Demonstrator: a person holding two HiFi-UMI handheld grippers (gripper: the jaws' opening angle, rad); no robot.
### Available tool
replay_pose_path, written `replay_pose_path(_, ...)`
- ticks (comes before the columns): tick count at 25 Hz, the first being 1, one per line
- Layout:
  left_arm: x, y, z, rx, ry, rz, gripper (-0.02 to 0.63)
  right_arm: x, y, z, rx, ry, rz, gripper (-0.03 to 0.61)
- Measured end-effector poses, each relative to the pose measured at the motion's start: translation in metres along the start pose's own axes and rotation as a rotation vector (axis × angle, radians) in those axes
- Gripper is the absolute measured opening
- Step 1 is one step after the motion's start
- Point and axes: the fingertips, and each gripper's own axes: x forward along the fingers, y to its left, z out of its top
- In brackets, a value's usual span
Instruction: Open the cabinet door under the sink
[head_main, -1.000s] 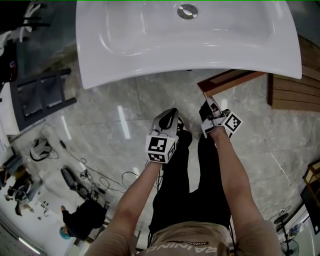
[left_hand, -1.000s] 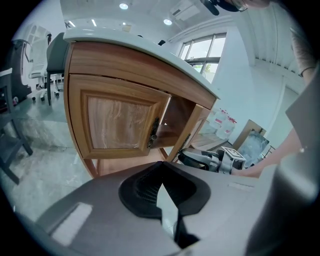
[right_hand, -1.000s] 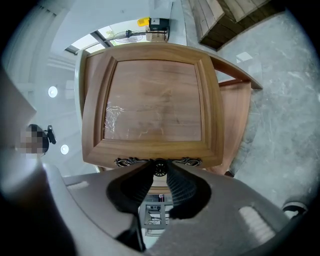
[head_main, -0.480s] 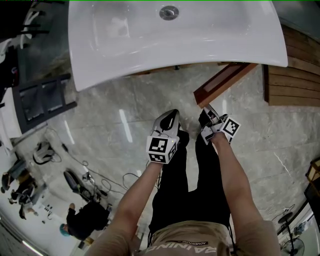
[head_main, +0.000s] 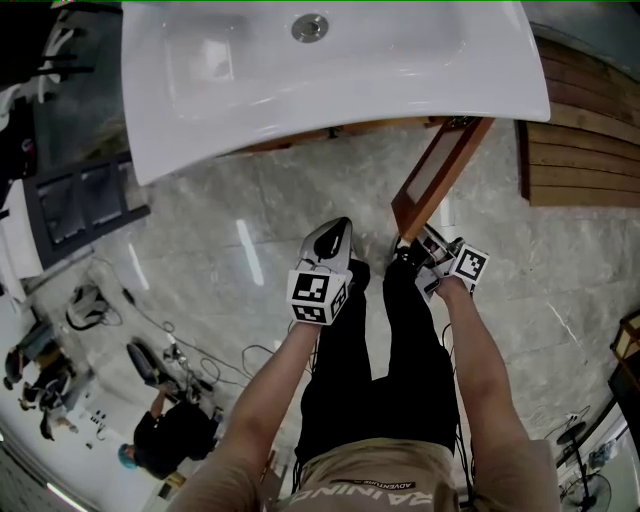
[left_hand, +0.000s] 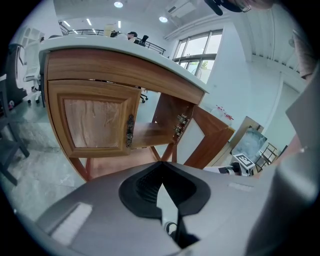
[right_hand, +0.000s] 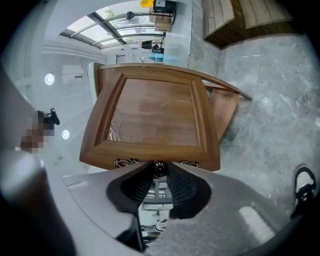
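Observation:
A white sink (head_main: 330, 70) tops a wooden cabinet. Its right door (head_main: 438, 175) stands swung out, almost square to the cabinet front. My right gripper (head_main: 415, 240) is at the door's free edge, shut on the small round knob (right_hand: 159, 168) below the framed panel (right_hand: 152, 120). My left gripper (head_main: 335, 235) hangs over the floor beside it, shut on nothing, its tips (left_hand: 161, 170) meeting. In the left gripper view the left door (left_hand: 95, 122) is closed, with its ornate handle (left_hand: 129, 131); the open door (left_hand: 212, 137) shows a shelf behind it.
A slatted wooden platform (head_main: 585, 130) lies to the right of the cabinet. A dark rack (head_main: 75, 200) stands at the left, with cables (head_main: 180, 360) and a person (head_main: 165, 430) on the marble floor behind. My legs are right below both grippers.
The right door has swung from a narrow opening to nearly perpendicular, drawn outward by my right gripper. My left gripper has drifted slightly and stays shut.

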Motion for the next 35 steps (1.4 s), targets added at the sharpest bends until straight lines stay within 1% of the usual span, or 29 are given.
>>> replay_pose_path(3, 0.003, -0.011, 0.0, 0.0, 0.005, -0.006, 0.02, -0.014, -0.003, 0.001, -0.005, 0.021, -0.023, 0.086)
replay_pose_path(6, 0.004, -0.022, 0.004, 0.008, 0.008, -0.021, 0.02, -0.035, -0.006, 0.006, 0.004, -0.014, -0.045, 0.086)
replay_pose_path(8, 0.005, -0.029, 0.005, 0.016, 0.011, -0.03, 0.02, -0.052, -0.008, 0.013, -0.009, -0.034, -0.066, 0.086)
replay_pose_path(11, 0.009, -0.037, 0.004, 0.026, 0.019, -0.037, 0.02, -0.066, -0.013, 0.021, -0.037, -0.017, -0.097, 0.086)
replay_pose_path(13, 0.014, -0.047, 0.002, 0.031, 0.027, -0.045, 0.02, -0.078, -0.019, 0.027, -0.042, -0.006, -0.132, 0.086)
replay_pose_path(16, 0.022, -0.066, 0.002, 0.041, 0.041, -0.069, 0.02, -0.105, -0.027, 0.047, -0.052, -0.047, -0.182, 0.086)
replay_pose_path(18, 0.027, -0.076, 0.003, 0.048, 0.048, -0.085, 0.02, -0.122, -0.029, 0.065, -0.08, -0.066, -0.207, 0.087)
replay_pose_path(20, 0.031, -0.084, 0.004, 0.057, 0.054, -0.096, 0.02, -0.132, -0.029, 0.082, -0.09, -0.081, -0.217, 0.091)
replay_pose_path(22, 0.034, -0.089, 0.004, 0.065, 0.061, -0.102, 0.02, -0.137, -0.026, 0.09, -0.084, -0.083, -0.206, 0.091)
replay_pose_path(24, 0.034, -0.095, 0.004, 0.07, 0.066, -0.106, 0.02, -0.143, -0.025, 0.08, -0.08, -0.043, -0.202, 0.07)
replay_pose_path(25, 0.033, -0.097, 0.004, 0.072, 0.068, -0.108, 0.02, -0.146, -0.026, 0.071, -0.065, -0.022, -0.205, 0.041)
replay_pose_path(27, 0.031, -0.1, 0.005, 0.073, 0.068, -0.108, 0.02, -0.157, -0.032, 0.052, -0.059, 0.006, -0.248, 0.035)
replay_pose_path(29, 0.028, -0.101, 0.01, 0.069, 0.061, -0.106, 0.02, -0.168, -0.038, 0.036, -0.101, 0.024, -0.303, 0.002)
replay_pose_path(31, 0.023, -0.1, 0.013, 0.064, 0.056, -0.105, 0.02, -0.174, -0.038, 0.019, -0.114, 0.033, -0.327, 0.002)
replay_pose_path(33, 0.017, -0.098, 0.014, 0.062, 0.055, -0.105, 0.02, -0.174, -0.035, 0.001, -0.108, 0.048, -0.327, 0.002)
replay_pose_path(35, 0.014, -0.093, 0.013, 0.06, 0.057, -0.098, 0.02, -0.169, -0.032, -0.013, -0.123, 0.067, -0.33, 0.002)
